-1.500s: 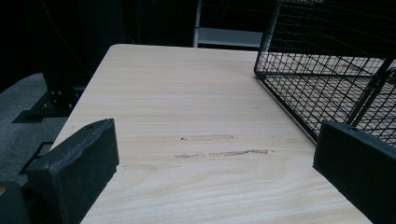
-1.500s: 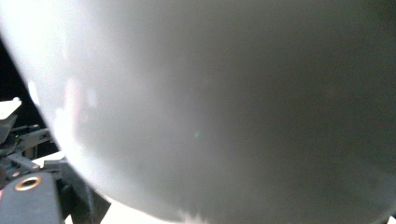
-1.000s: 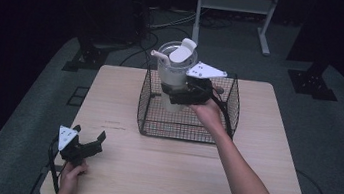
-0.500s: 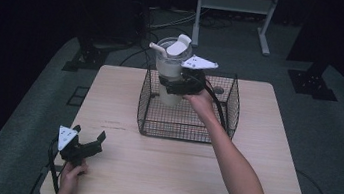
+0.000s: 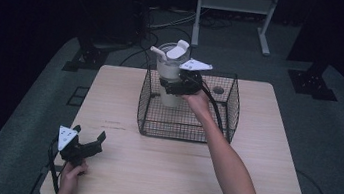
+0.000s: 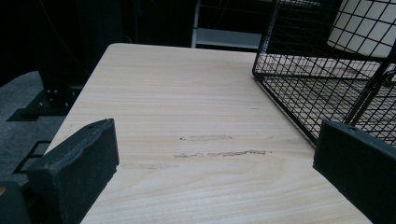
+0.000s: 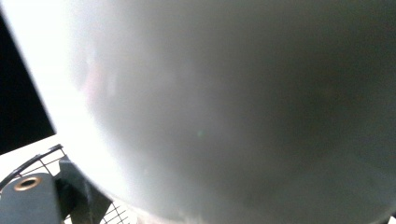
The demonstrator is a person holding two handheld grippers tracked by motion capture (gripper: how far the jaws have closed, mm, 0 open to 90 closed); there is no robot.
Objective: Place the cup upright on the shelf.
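The right gripper (image 5: pixel 177 84) was clamped on the white jug (image 5: pixel 170 74), which hung above the far left corner of the wire basket (image 5: pixel 183 129), its base below the rim. Judged half done: the jug was neither resting in the basket nor clear of it. The left gripper (image 5: pixel 84 146), jaws wide and empty, sat near the table's (image 5: pixel 258 189) near left corner.

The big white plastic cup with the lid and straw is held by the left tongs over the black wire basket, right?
Not quite: the right tongs hold the big white plastic cup with the lid and straw over the black wire basket. The high view shows it; the left tongs rest open near the table's front corner.
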